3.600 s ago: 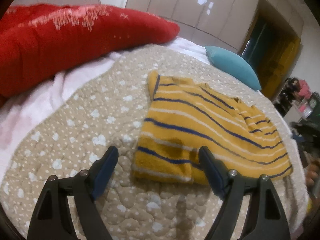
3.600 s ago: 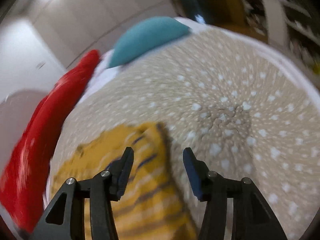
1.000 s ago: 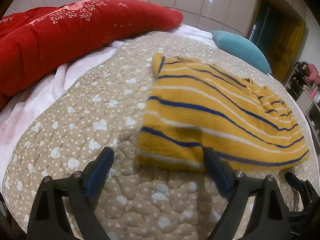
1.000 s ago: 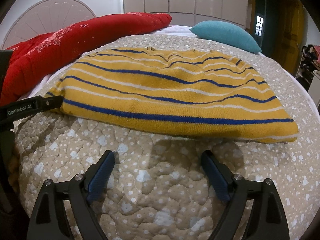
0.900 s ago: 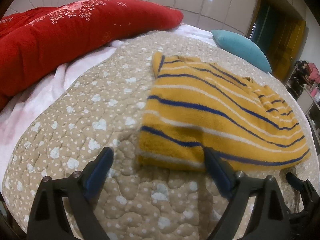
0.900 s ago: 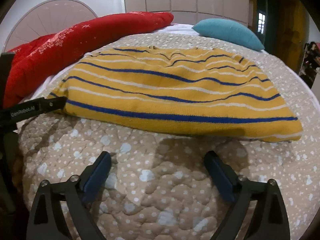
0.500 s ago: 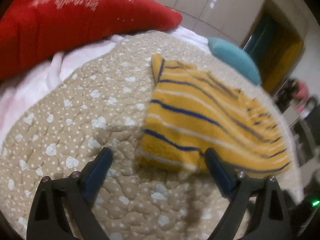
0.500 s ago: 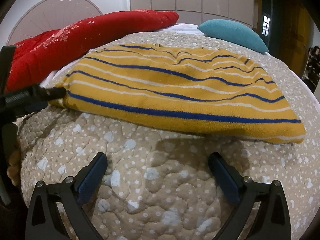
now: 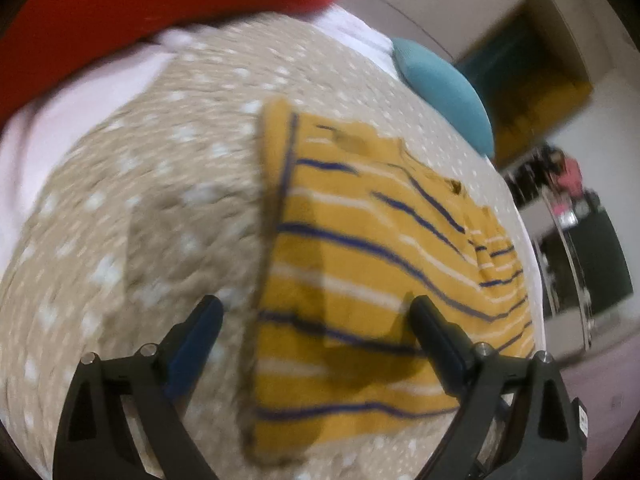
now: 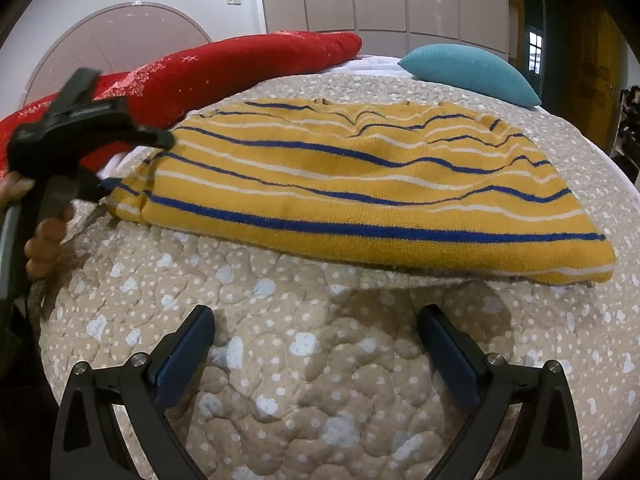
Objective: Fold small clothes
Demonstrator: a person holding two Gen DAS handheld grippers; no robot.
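Observation:
A yellow knit sweater with blue and white stripes [image 10: 360,184] lies folded on a beige dotted quilt [image 10: 300,352]; it also shows in the left wrist view [image 9: 360,280]. My left gripper [image 9: 316,320] is open over the sweater's near left edge; the view is blurred. In the right wrist view the left gripper [image 10: 136,160] straddles the sweater's left corner, one finger above and one below. My right gripper [image 10: 316,328] is open and empty over the quilt, short of the sweater's near hem.
A long red cushion [image 10: 240,64] lies along the far left of the bed. A teal pillow [image 10: 468,72] sits at the far right. White bedding [image 9: 80,108] shows beside the quilt. Wardrobe doors and a dark doorway stand behind.
My left gripper has moved forward and tilted over the sweater's left corner. The right gripper has backed off slightly. The sweater's left corner now looks bunched.

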